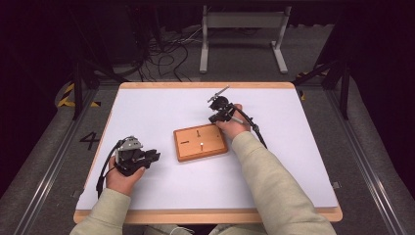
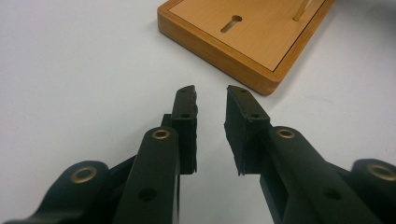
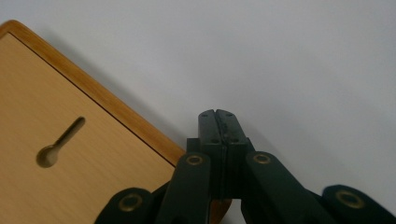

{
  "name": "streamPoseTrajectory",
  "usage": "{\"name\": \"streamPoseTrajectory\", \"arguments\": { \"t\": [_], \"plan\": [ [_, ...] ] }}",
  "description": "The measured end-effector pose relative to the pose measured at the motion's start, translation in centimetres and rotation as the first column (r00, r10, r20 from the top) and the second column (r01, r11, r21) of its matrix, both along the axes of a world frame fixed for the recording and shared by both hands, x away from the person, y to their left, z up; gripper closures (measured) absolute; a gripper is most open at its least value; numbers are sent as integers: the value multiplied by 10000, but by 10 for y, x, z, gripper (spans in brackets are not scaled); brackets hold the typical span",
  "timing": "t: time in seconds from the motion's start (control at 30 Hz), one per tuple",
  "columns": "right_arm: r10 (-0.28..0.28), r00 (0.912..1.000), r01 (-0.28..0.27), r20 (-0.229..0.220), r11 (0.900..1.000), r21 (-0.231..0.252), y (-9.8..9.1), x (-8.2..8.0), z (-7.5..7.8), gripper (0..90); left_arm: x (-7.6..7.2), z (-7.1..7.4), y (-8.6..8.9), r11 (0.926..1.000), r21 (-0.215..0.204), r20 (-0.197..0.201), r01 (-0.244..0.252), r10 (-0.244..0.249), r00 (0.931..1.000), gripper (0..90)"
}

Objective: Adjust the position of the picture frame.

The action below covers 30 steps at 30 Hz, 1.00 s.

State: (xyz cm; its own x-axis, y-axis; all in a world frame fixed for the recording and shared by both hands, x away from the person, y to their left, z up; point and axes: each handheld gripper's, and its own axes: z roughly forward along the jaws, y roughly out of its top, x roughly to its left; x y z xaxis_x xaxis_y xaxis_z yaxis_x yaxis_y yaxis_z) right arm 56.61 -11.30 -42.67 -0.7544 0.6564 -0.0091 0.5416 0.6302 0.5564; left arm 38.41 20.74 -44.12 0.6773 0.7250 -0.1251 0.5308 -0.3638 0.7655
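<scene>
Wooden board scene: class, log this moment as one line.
left tongs: open, empty, beside wooden board | right tongs: shut, empty, at board's edge

I sit at a table (image 1: 147, 105) with a white top and a light wooden rim running round its edges. Beyond its far edge the floor (image 1: 244, 73) is grey carpet, where a tangle of black cables (image 1: 166, 56) lies in front of the feet of a pale metal stand (image 1: 242, 22). Metal rails (image 1: 54, 161) run along the floor past the table's left and right edges. Yellow-and-black tape (image 1: 68, 98) and a painted number mark the floor near the far left corner. The room behind is dark.
</scene>
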Motion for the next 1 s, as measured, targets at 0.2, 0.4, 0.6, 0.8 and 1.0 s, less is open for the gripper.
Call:
{"name": "streamPoseTrajectory", "arguments": {
  "t": [0.2,0.4,0.6,0.8,1.0],
  "plan": [
    [20,9991,-23,-426,10000,-63,-2,1,0,900,0,0,-3,9999,61,-7,148,-148,9999,733],
    [203,9967,-221,-780,9995,-223,-5,-9,1,900,1,1,-6,9998,94,33,199,-200,9998,730],
    [242,9966,-253,-786,9996,-137,-11,-18,1,900,3,1,-9,9995,69,10,303,-303,9995,723],
    [-18,10000,15,70,9996,298,-21,-27,9,900,5,4,-11,9990,82,143,440,-441,9989,682],
    [93,9974,-157,716,9959,891,-43,-53,27,855,4,9,-16,9960,178,412,880,-886,9952,593]
  ]
}}
